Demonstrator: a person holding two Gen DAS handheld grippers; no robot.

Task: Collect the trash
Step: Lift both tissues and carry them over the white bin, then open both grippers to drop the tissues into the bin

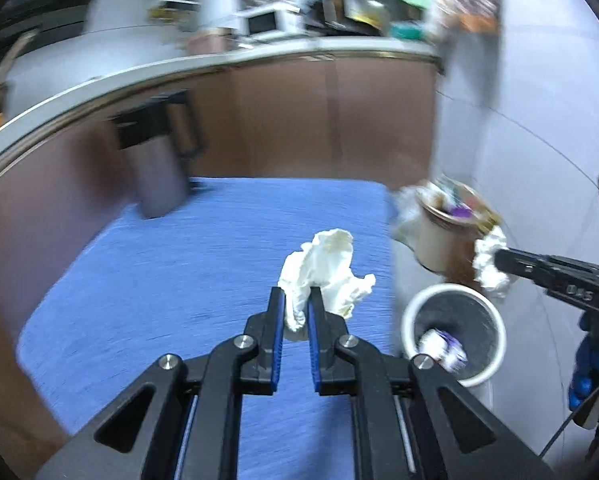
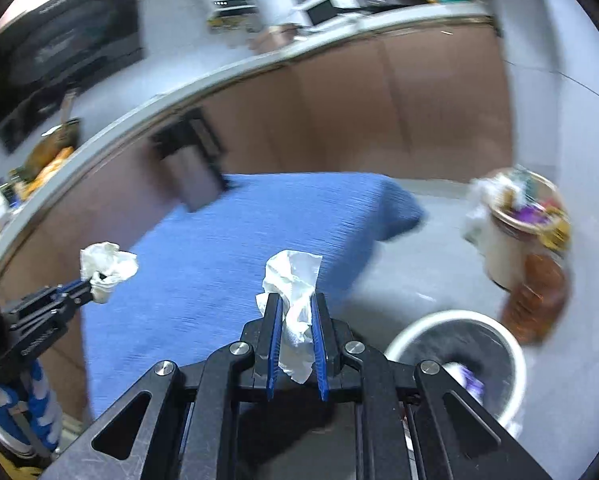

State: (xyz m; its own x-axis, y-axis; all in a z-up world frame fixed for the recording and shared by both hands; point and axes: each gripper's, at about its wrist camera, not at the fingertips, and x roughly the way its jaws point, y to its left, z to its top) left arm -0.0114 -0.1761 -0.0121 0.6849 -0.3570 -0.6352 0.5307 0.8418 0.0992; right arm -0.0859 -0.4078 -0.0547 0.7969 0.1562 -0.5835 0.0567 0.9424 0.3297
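Left wrist view: my left gripper (image 1: 297, 308) pinches a crumpled tissue (image 1: 327, 268); my right gripper (image 2: 295, 312) clamps another tissue (image 2: 293, 280). Both are picked up; dropping them into the white bin (image 2: 515, 360) remains, I judge.

We see a cluttered room, blurred

We find a blue mat (image 1: 187, 264) on pale floor (image 2: 427, 276), beside a brown counter front (image 1: 307, 120) with a white microwave (image 1: 265, 22) on top.
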